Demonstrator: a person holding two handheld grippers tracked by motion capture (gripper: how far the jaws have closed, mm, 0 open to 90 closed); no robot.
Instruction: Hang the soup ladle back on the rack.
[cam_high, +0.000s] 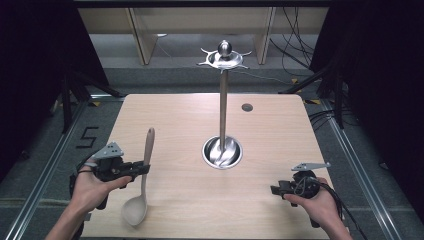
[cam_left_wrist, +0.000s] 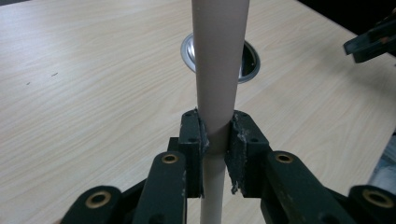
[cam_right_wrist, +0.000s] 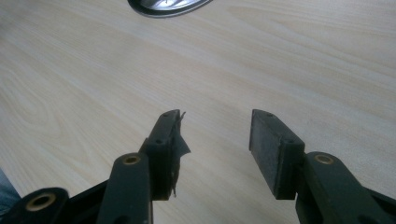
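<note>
In the left gripper view the ladle (cam_left_wrist: 218, 60) handle was cut off at the top and bottom edges and hid part of the stand base (cam_left_wrist: 248, 60), while in the right gripper view the top edge cropped that base (cam_right_wrist: 168, 6).

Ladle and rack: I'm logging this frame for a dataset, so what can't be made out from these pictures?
- Ladle handle tip and bowl: left gripper view, cut by top and bottom edges.
- Whether the bowl touches the table: high view, unclear.
- Rack hooks' shape: high view, too small.
- Right gripper body: right gripper view, cut by bottom edge.
</note>
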